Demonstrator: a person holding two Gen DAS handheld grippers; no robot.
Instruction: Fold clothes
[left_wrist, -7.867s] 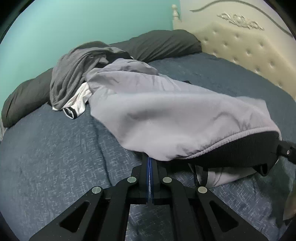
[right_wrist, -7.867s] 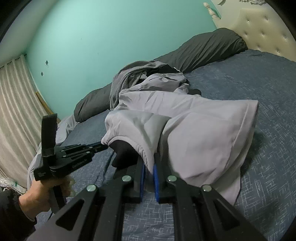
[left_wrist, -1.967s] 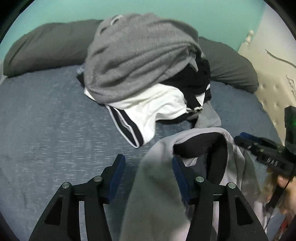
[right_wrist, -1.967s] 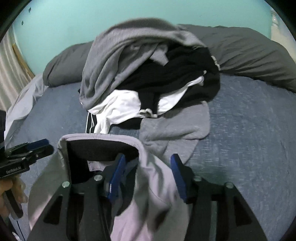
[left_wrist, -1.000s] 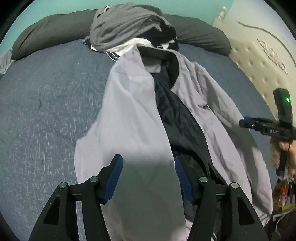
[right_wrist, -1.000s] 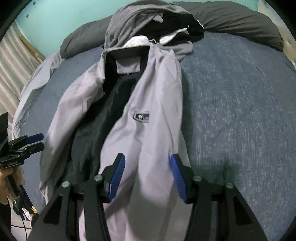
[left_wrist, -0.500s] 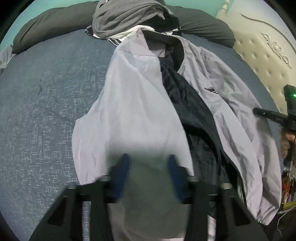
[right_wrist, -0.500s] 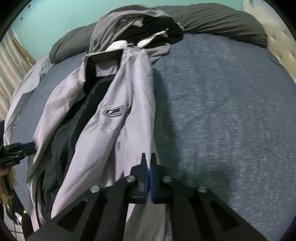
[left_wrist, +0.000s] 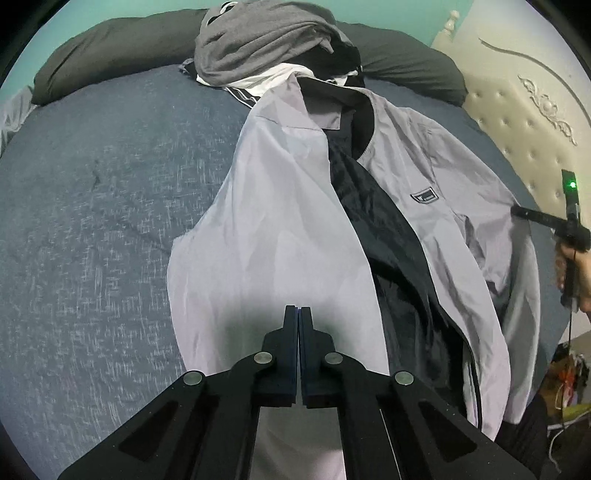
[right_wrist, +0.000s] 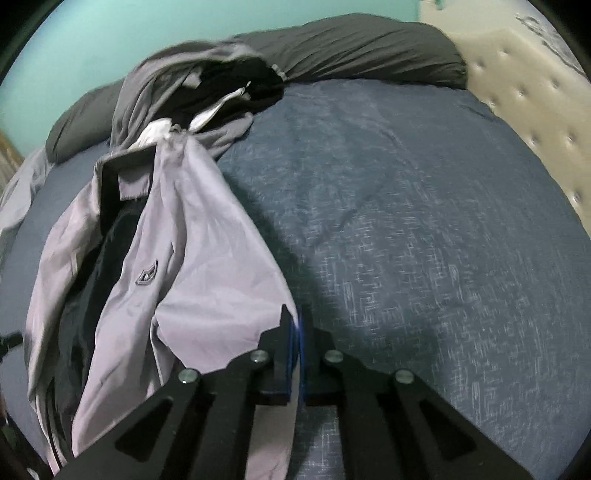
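- One grey jacket (left_wrist: 280, 206) lies open on the bed (left_wrist: 92, 192), collar toward one clothes pile (left_wrist: 266, 48)
- Two grippers: left gripper (left_wrist: 298, 314) jaws closed on jacket's hem; right gripper (right_wrist: 295, 317) jaws closed on its other front edge

- The jacket (left_wrist: 280, 221) runs under the left gripper (left_wrist: 299, 314), so its hem is hidden, and whether the closed jaws pinch cloth cannot be told.
- The right wrist view is blurred; the chest badge (right_wrist: 147, 275) cannot be read.
- The clothes pile (left_wrist: 266, 48) overlaps itself; separate garments cannot be counted.
- The person's hand (left_wrist: 578, 266) is cut off by the frame edge.
- The clutter (left_wrist: 565, 373) beside the bed is too small to identify.
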